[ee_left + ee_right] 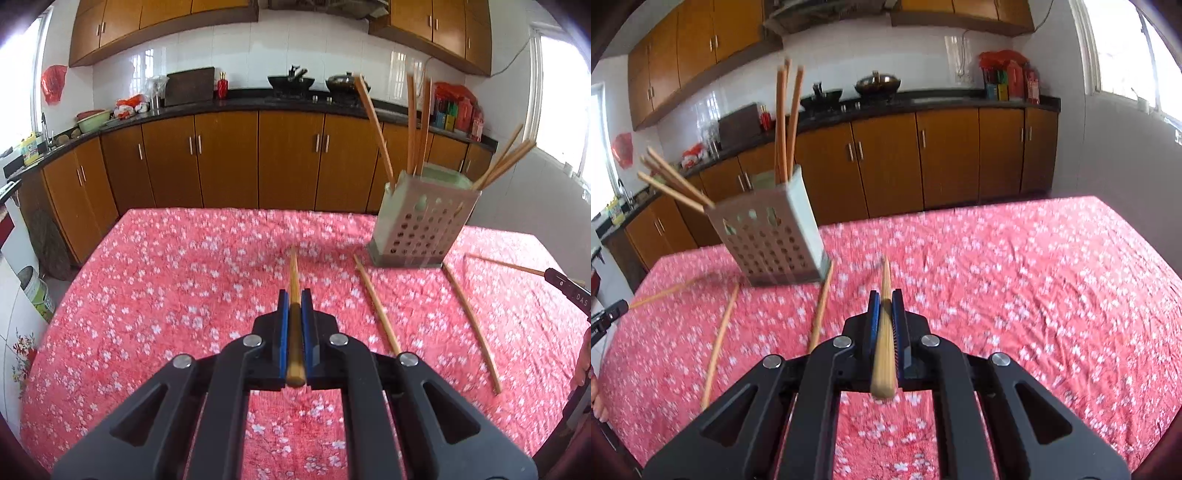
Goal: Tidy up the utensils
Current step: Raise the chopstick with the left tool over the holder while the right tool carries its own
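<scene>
My left gripper (294, 300) is shut on a wooden chopstick (294, 280) that runs forward between its blue pads, lifted above the table. My right gripper (885, 300) is likewise shut on another chopstick (885, 280). A pale perforated utensil holder (421, 225) stands at the far right of the table in the left wrist view and at the left (772, 240) in the right wrist view, with several chopsticks standing in it. Two loose chopsticks (376, 301) (471, 321) lie on the cloth in front of the holder, seen as chopsticks (720, 336) (820, 310) from the right.
The table wears a red floral cloth (184, 266). Behind it run wooden kitchen cabinets (225, 158) under a dark counter with woks (291, 81). The right gripper's tip (565, 286) shows at the right edge of the left wrist view, the left gripper's tip (607, 314) at the left edge of the right.
</scene>
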Available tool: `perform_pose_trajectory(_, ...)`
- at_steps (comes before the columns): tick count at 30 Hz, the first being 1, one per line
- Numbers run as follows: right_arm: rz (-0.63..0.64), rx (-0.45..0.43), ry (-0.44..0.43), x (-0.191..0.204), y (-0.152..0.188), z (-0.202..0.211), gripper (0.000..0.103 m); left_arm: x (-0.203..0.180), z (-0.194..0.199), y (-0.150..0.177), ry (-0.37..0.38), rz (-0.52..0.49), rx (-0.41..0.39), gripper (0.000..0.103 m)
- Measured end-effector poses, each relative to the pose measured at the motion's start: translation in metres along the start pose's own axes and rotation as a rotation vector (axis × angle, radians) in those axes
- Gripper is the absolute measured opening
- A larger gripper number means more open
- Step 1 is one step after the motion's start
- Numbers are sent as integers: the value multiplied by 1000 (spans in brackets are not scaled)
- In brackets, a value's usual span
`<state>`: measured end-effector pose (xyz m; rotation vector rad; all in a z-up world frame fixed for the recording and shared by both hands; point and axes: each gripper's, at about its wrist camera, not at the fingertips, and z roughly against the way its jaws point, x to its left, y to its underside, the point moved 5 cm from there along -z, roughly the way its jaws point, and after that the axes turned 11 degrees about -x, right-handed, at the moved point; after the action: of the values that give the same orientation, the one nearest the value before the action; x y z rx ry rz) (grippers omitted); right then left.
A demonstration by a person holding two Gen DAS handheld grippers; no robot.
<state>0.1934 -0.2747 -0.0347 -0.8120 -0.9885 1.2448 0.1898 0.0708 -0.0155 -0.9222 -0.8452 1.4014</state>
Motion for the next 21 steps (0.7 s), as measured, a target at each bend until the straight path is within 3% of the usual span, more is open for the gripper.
perform_pose_trajectory(8, -7, -94, -17, 7, -33, 15, 8, 3, 21, -42, -4, 47, -106, 8)
perform_pose_trajectory(21, 11, -173, -34, 20, -57, 23, 8, -8, 27, -72, 12, 34, -167, 8)
